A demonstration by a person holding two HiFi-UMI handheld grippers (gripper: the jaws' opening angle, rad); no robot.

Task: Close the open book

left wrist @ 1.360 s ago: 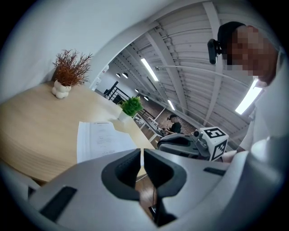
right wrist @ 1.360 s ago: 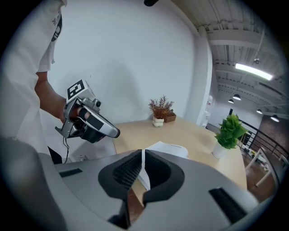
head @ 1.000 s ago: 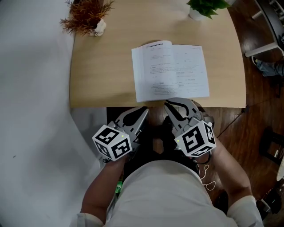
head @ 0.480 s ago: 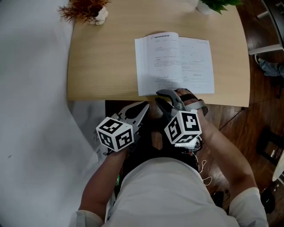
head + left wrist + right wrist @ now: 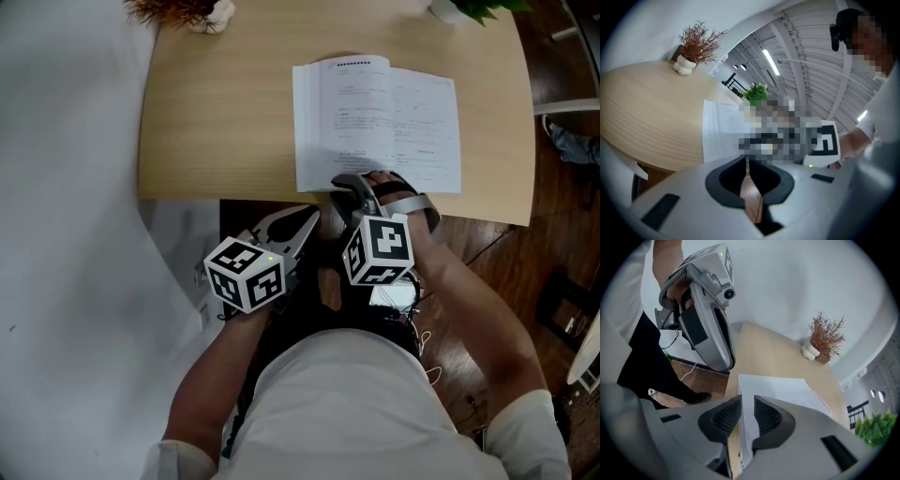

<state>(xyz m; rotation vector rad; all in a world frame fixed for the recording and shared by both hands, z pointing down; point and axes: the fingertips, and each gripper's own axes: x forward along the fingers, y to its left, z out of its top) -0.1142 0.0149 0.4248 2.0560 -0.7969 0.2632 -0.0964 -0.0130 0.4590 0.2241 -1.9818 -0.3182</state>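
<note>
Head view, left to right. A dried plant in a white vase stands at the far left corner of the wooden table.

The left gripper hangs below the table's near edge, off the tabletop. Its jaws are pressed together with nothing between them, and only floor shows through the slit in its own view.

The open book lies flat by the near edge, right of the table's centre. Its two-page spread runs left to right, and its spine points away from the person.

The right gripper meets the book's near edge on the left-hand page, close to the spine. In its own view the jaws stand narrowly apart with the page edges filling the gap, so it appears to be pinching those pages.

A green potted plant stands beyond the book, at the far right.

Key relation: the right gripper is at the book, while the left is near but clear of it. The book extends ahead and to the right of the pinching jaws. Closing therefore likely calls for swinging the held leaf rightward over the spine.
</note>
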